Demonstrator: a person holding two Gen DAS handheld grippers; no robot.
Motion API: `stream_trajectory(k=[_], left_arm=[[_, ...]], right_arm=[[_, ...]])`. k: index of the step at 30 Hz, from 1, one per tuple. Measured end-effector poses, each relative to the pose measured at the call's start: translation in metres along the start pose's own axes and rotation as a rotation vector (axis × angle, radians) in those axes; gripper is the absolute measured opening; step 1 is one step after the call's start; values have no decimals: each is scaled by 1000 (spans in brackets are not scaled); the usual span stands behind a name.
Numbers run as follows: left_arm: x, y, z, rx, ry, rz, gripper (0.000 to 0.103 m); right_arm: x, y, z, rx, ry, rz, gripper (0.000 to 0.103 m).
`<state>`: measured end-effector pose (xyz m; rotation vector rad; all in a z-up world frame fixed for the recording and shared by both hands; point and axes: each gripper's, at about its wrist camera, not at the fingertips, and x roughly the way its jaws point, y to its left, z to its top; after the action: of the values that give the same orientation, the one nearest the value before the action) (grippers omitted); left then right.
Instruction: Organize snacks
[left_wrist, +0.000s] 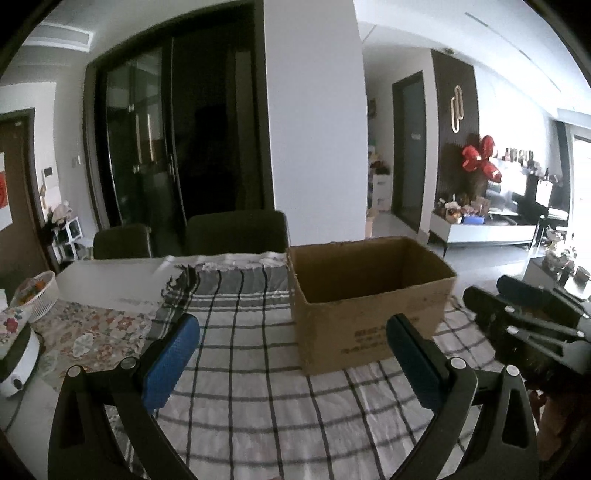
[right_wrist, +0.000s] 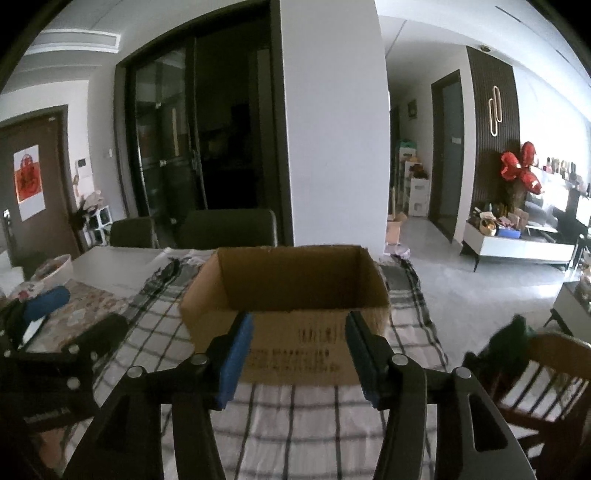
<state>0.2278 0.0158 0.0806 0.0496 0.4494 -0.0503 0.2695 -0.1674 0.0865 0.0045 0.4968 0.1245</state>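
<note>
An open brown cardboard box (left_wrist: 369, 295) (right_wrist: 288, 295) stands on the checked cloth of the table. What lies inside it is hidden by its near wall. My left gripper (left_wrist: 293, 360) is open, its blue pads wide apart with only cloth between them, to the left of and short of the box. My right gripper (right_wrist: 299, 352) is open too, in front of the box's near wall with nothing between its pads. The right gripper also shows at the right edge of the left wrist view (left_wrist: 524, 317). No snack is visible in either view.
A white basket (left_wrist: 37, 295) and a white appliance (left_wrist: 18, 354) sit at the table's left end on a floral cloth (left_wrist: 96, 328). Two dark chairs (right_wrist: 229, 229) stand behind the table. A wooden chair (right_wrist: 546, 373) is at the right.
</note>
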Motion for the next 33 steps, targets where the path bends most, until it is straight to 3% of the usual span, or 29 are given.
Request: stream_trajectory(k=[3, 16, 33], left_arm=[[-28, -1, -4, 2, -20, 7, 103], [-124, -5, -38, 0, -90, -23, 103], [-178, -17, -63, 36, -122, -49, 103]], right_arm=[[-28, 2, -9, 10, -14, -11, 65], [-133, 18, -50, 0, -84, -59, 77], [-199, 21, -78, 19, -126, -76, 77]])
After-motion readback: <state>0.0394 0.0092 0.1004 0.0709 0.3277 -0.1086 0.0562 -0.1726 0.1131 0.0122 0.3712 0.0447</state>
